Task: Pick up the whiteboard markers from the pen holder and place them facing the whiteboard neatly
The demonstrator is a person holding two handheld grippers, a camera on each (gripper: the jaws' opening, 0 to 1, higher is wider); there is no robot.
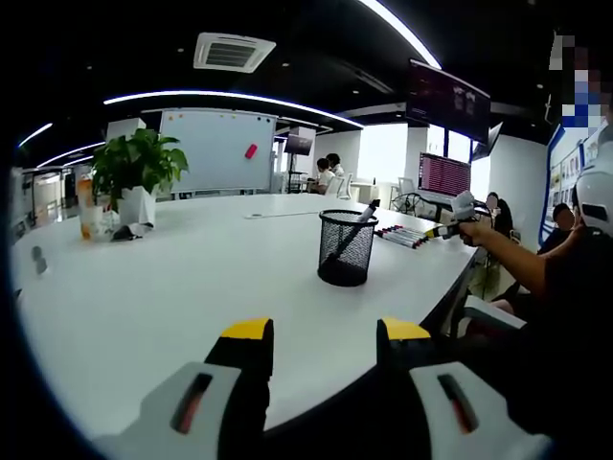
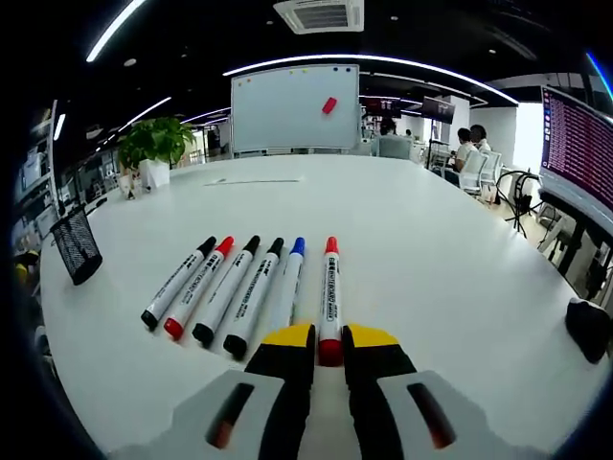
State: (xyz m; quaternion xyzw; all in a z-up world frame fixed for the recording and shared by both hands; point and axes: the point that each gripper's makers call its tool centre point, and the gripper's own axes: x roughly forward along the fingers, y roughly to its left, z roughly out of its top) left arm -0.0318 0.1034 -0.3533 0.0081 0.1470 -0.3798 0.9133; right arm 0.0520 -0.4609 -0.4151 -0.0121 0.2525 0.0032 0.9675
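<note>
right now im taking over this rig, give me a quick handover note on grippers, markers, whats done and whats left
Right gripper: shut on the red marker, which lies on the white table at the right end of the row, cap toward the whiteboard.
Left gripper: open, empty, above the table edge, short of the mesh pen holder.
Done: five other markers lie in a row, caps toward the whiteboard.
Left: release the red one; one marker is in the holder and needs placing.
</note>
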